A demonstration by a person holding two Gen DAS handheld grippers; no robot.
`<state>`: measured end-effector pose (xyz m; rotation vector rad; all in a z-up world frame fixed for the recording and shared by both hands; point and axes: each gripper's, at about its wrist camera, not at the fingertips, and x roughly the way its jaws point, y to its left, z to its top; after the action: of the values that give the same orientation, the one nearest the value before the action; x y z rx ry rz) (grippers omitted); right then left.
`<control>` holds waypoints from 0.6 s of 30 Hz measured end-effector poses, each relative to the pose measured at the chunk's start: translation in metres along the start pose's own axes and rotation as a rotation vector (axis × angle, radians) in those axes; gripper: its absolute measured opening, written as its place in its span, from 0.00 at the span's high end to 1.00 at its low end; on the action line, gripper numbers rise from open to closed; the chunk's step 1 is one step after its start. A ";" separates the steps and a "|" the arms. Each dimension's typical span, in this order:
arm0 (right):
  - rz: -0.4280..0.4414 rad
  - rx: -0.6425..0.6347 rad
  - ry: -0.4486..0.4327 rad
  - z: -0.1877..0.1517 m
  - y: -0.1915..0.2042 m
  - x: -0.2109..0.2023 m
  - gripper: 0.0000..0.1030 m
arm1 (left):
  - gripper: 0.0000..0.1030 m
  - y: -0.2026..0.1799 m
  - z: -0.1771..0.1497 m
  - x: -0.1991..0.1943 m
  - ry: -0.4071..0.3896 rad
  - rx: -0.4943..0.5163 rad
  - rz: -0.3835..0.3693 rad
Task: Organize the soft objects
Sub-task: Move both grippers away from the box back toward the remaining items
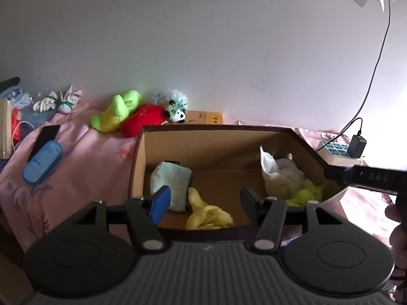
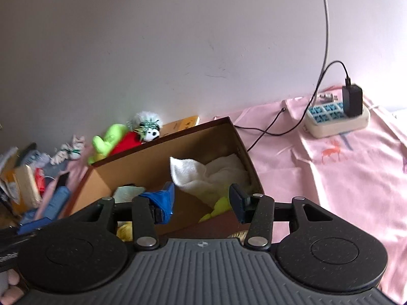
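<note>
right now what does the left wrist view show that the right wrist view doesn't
Only the left wrist view shows the open left gripper, nothing between its fingers, and the yellow cloth almost whole at the box's near wall. Only the right wrist view shows the open right gripper, also holding nothing, and the whole power strip with its black charger. Both show the cardboard box, the white towel inside it, and the green plush, red plush and panda toy behind it.
</note>
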<state>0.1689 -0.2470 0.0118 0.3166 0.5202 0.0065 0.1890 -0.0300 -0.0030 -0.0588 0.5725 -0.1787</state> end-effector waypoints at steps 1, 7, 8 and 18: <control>0.003 0.013 -0.008 -0.003 -0.002 -0.006 0.69 | 0.42 -0.001 -0.001 -0.004 0.001 0.001 0.008; 0.024 0.078 -0.038 -0.019 -0.012 -0.040 0.69 | 0.42 -0.006 -0.008 -0.028 0.010 0.004 0.034; 0.034 0.089 -0.041 -0.022 -0.014 -0.044 0.69 | 0.42 -0.008 -0.010 -0.031 0.019 0.007 0.040; 0.115 0.107 -0.061 -0.056 -0.007 -0.083 0.69 | 0.42 -0.024 -0.040 -0.060 0.064 0.019 0.062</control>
<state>0.0686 -0.2439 0.0040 0.4502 0.4425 0.0807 0.1145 -0.0428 -0.0018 -0.0164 0.6360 -0.1260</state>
